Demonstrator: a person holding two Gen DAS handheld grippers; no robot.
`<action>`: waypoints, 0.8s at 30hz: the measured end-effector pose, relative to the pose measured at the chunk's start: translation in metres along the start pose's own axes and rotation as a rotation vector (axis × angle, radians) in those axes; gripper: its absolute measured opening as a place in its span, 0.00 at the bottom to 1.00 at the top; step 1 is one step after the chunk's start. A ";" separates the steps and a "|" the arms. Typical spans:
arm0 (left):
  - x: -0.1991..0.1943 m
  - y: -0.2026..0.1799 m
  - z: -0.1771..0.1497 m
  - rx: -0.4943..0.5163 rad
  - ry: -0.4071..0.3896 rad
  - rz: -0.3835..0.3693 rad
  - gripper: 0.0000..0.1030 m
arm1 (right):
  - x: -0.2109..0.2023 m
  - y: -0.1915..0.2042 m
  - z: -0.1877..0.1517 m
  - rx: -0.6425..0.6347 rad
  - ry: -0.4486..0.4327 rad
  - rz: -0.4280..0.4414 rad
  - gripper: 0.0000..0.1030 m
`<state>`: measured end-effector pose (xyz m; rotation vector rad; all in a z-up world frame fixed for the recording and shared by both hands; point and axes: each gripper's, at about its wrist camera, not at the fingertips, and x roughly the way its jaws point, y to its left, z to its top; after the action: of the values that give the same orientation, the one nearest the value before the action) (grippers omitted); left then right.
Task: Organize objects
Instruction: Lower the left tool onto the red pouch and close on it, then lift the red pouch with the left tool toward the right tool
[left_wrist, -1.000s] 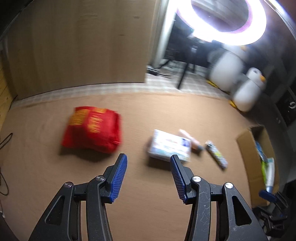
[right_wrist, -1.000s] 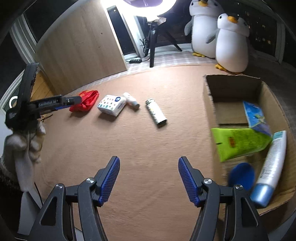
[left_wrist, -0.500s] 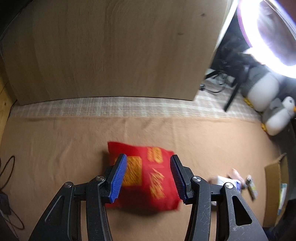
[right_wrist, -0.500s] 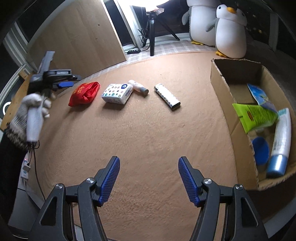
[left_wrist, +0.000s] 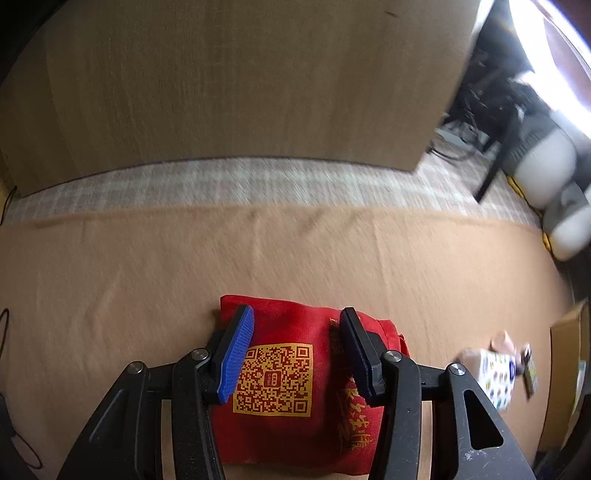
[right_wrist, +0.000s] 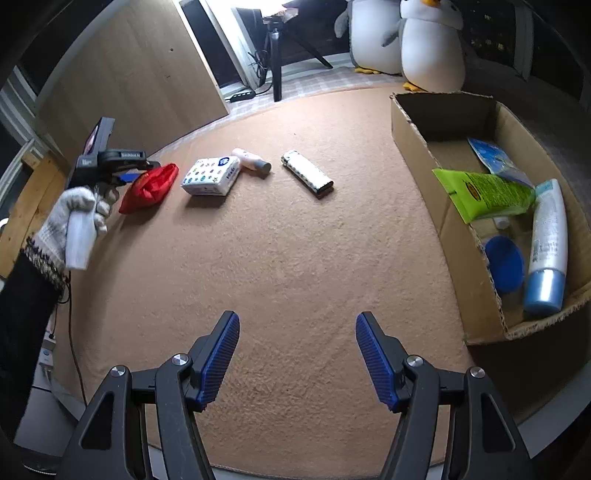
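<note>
- The left gripper (left_wrist: 291, 354) is hanging over the red pouch (left_wrist: 295, 398) at the far left of the row of loose things, tilted steeply down, its jaws released and standing apart with the pouch's upper part showing between them; the pads are not pressing on the cloth, and whether they are touching it cannot be told.
- The pouch is lying flat on the tan surface (right_wrist: 288, 258), just left of the patterned tissue pack (right_wrist: 210, 175), with its printed square code facing up.
- Judging by the task, the step in hand is picking up this pouch so it can go into the cardboard box (right_wrist: 413, 125) on the right.
- To do it well, the gripper should be sinking until both pads are flanking the soft bulk, not just the top fold, then closing squarely so the cloth is bunching between them rather than sliding out.
- The pouch looks limp and stuffed, so it will probably be sagging once lifted; a grip near the middle should be keeping it from swinging.
- The lift should be going straight up before crossing, since the tissue pack, the small pale bottle (right_wrist: 251, 160) touching it and the white lighter (right_wrist: 306, 173) are lying in the path toward the box.
- The right gripper (right_wrist: 297, 358) is hovering over bare surface near the box, released and holding nothing; it should be staying clear of the box mouth.
- The box is already holding a green packet (right_wrist: 487, 195), a white tube (right_wrist: 546, 236) and a blue lid (right_wrist: 504, 262), so the free room near its far wall looks the best place to drop the pouch.
</note>
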<state>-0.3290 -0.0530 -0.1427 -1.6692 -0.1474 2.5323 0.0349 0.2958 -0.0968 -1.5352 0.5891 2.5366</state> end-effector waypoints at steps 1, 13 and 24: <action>-0.002 -0.002 -0.007 -0.001 -0.006 -0.005 0.50 | 0.000 0.001 0.002 -0.009 -0.001 0.005 0.60; -0.027 -0.031 -0.097 -0.006 -0.042 -0.080 0.51 | 0.004 0.022 0.011 -0.112 0.005 0.074 0.60; -0.055 -0.089 -0.176 0.108 -0.043 -0.117 0.53 | 0.004 0.021 0.013 -0.148 0.003 0.096 0.60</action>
<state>-0.1420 0.0316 -0.1492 -1.5211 -0.1067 2.4448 0.0160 0.2816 -0.0889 -1.5936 0.4973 2.7052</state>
